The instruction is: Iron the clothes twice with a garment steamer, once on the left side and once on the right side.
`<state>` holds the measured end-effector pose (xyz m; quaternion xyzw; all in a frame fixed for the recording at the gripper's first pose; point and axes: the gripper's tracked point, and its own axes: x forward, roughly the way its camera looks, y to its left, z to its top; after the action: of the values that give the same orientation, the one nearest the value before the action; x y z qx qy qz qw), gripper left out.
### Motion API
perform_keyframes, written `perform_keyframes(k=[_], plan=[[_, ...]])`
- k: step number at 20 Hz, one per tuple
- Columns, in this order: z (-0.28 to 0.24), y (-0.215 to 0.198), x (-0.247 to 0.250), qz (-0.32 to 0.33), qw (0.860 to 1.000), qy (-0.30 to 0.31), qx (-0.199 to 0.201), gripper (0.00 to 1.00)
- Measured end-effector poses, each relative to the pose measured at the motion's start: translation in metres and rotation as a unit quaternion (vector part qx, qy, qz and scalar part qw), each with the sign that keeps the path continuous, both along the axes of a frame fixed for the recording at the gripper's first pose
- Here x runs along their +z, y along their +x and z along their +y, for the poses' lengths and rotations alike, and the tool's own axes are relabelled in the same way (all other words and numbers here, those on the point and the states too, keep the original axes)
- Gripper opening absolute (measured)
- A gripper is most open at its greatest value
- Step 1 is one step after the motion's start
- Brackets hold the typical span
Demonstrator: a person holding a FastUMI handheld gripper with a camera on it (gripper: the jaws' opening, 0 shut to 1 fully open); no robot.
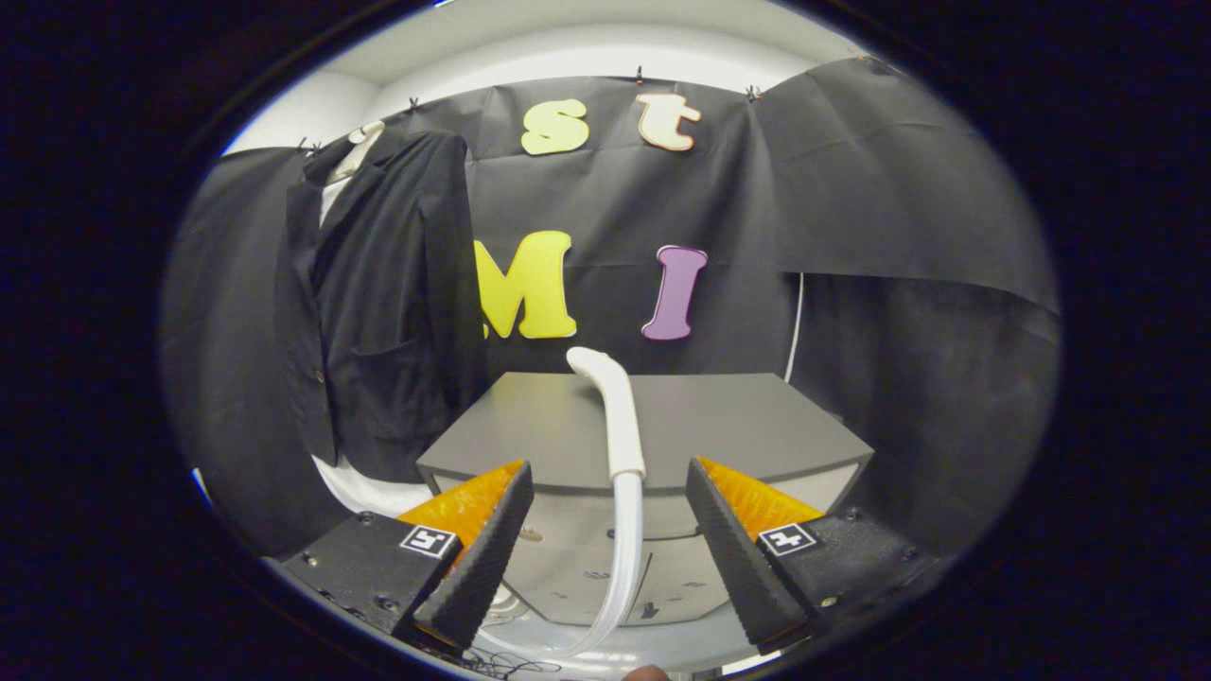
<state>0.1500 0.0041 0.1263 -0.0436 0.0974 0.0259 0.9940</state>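
The garment steamer (610, 407), a pale curved head on a handle with a translucent hose (620, 558) trailing down from it, stood propped on the grey desk (747, 426), and we saw it straight ahead of our tongs (610, 553), lined up with the gap between the two fingers but beyond their tips. The tongs were spread wide and gripped nothing; neither finger touched the handle or the hose. The clothes, a dark jacket (378, 303) over a white shirt on a mannequin form, hung off to the left of the desk, against the black cloth wall and well apart from the steamer head. We judged that the task had barely begun at this point: the steamer was not yet picked up, and nothing suggested that either side of the jacket had been passed over, though steaming would leave no mark we could read here. By our reckoning all the real work was left: closing the tongs on the handle, lifting the head clear of the desk, carrying it across to the jacket, then one pass down the left side and one down the right.
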Motion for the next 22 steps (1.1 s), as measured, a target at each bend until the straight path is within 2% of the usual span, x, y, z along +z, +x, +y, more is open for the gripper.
perform_keyframes(k=[7,12,15,18,22], plan=[[0.0,0.07,0.007,0.062,0.997,-0.007,0.045,1.0],[-0.002,0.115,0.006,0.104,0.993,-0.019,0.055,1.0],[-0.009,0.145,-0.007,0.149,0.988,-0.005,0.046,1.0],[-0.014,0.165,-0.028,0.214,0.976,0.008,0.045,1.0],[-0.025,0.188,-0.047,0.268,0.963,0.012,0.022,0.98]])
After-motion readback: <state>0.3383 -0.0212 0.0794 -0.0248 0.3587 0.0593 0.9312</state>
